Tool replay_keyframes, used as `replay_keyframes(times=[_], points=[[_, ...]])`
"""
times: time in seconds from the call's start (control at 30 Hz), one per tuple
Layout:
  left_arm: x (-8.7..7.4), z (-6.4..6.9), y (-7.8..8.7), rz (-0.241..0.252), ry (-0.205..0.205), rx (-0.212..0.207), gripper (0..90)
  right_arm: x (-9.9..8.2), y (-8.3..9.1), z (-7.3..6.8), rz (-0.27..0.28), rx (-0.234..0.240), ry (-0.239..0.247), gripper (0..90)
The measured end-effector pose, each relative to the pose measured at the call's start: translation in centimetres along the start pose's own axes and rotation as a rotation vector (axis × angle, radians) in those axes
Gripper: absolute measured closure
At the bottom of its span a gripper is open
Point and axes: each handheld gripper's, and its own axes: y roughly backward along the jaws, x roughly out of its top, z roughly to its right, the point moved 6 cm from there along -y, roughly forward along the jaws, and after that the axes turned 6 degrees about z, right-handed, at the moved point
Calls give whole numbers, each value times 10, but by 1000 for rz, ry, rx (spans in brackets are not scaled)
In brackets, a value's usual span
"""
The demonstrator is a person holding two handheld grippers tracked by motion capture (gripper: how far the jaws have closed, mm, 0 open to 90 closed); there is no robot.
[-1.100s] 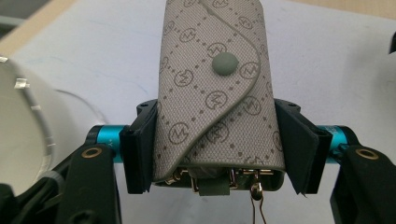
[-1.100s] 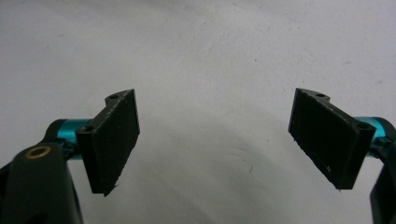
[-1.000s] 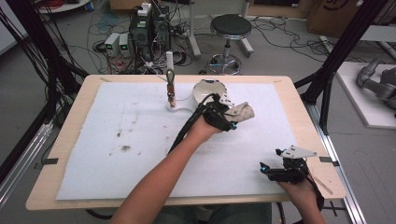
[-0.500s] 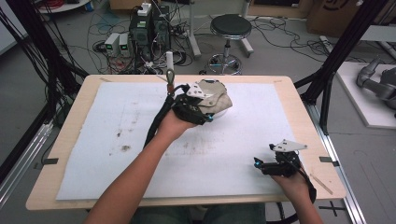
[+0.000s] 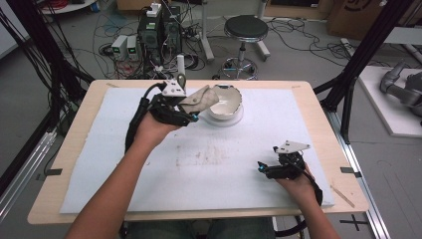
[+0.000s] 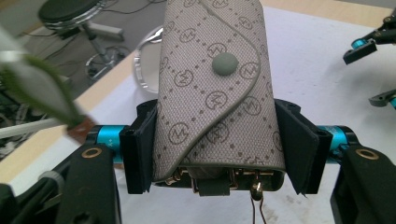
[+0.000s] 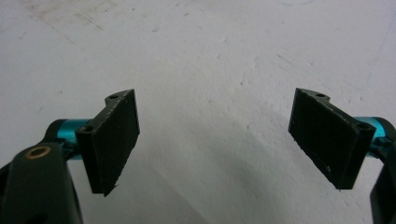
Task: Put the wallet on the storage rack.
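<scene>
L claw [image 6: 215, 154]: clamped on both sides of key pouch [image 6: 215, 88], held above desk, far side, approx 11 o'clock from centre.
Key pouch: beige monogram fabric, snap flap shut, metal hooks + wire at bottom end.
R claw [image 7: 217, 140]: jaws wide apart, nothing btwn, over white mat [image 5: 308, 124], approx 4 o'clock.
Bowl [image 5: 225, 102]: white, on mat at 12 o'clock, just beside pouch.
Desk [image 5: 318, 107]: wood, mat covers most.
Stool [image 5: 246, 27]: floor beyond desk.

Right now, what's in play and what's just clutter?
In play:
left tongs, shut on the key pouch
white bowl, right beside the pouch
right tongs, open, idle

Lying about:
stool
electronics boxes
floor cables
</scene>
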Motion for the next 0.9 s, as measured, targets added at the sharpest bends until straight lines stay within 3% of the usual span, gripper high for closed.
replay_keyframes(times=[0.23, 0.4, 0.63, 0.9], points=[[8, -21, 24, 24, 9, 54, 366, 2, -5, -2, -6, 8, 4, 165], [9, -25, 27, 29, 16, 63, 367, 2, -3, -2, -4, 6, 1, 165], [7, -23, 12, 1, 14, 53, 366, 1, -2, -4, -8, 10, 3, 165], [7, -15, -22, -50, -2, 32, 366, 1, -2, -5, -11, 14, 3, 165]])
